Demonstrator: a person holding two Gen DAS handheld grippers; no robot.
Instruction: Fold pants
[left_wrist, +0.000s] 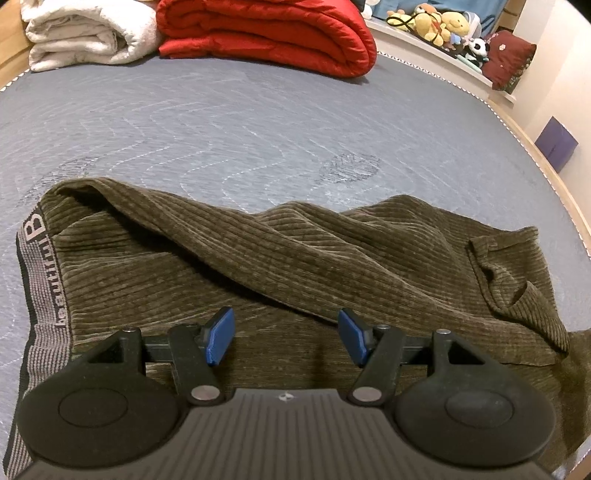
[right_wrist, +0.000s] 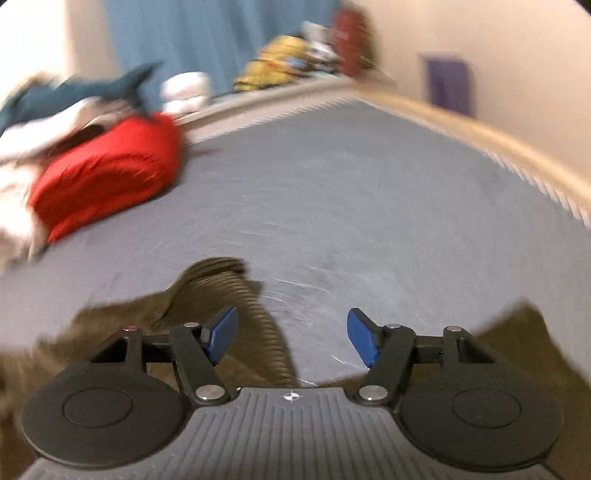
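Note:
Olive-brown corduroy pants (left_wrist: 258, 258) lie rumpled on the grey mattress (left_wrist: 240, 122), with the grey lettered waistband (left_wrist: 37, 266) at the left and a loose fold running across the middle. My left gripper (left_wrist: 286, 338) is open and empty, just above the pants near their near edge. In the blurred right wrist view my right gripper (right_wrist: 291, 338) is open and empty, over the mattress (right_wrist: 351, 203) beside a raised ridge of the pants (right_wrist: 236, 295); more pants fabric shows at the lower right (right_wrist: 524, 332).
A folded red quilt (left_wrist: 266, 33) and a folded white blanket (left_wrist: 85, 33) lie at the far end of the mattress. Plush toys (left_wrist: 439, 22) and a dark red cushion (left_wrist: 508, 59) sit on a ledge. The wooden bed edge (left_wrist: 546, 162) runs along the right.

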